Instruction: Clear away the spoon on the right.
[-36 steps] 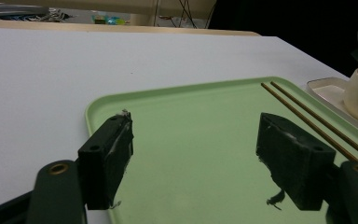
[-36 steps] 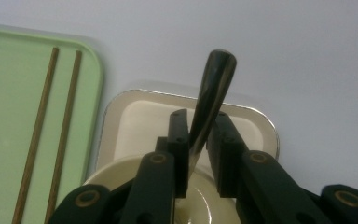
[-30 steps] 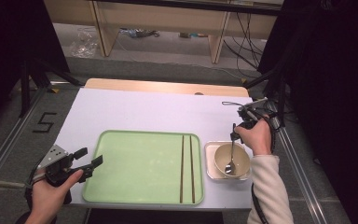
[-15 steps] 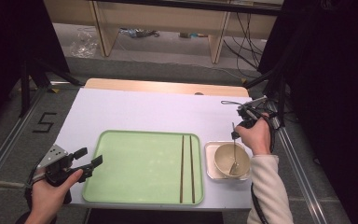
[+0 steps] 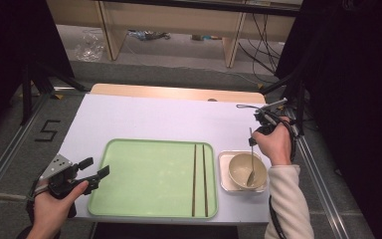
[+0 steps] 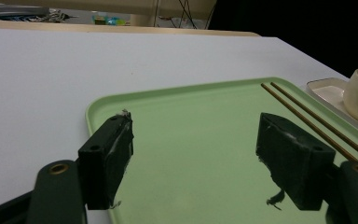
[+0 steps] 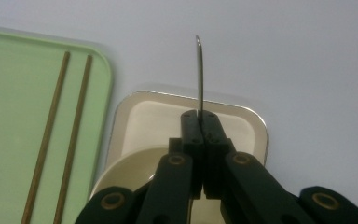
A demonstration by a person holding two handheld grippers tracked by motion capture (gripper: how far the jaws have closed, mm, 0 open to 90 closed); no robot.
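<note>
Since the earlier frame our right gripper has lifted the spoon slightly, its bowl end still inside the bowl. In the high view, the bowl sits on a small dish near the table's front right corner, just beside the green tray carrying two chopsticks. In the left gripper view, our left gripper hangs wide open over the tray's left edge. In the right gripper view, the jaws are clamped on the spoon's handle.
</note>
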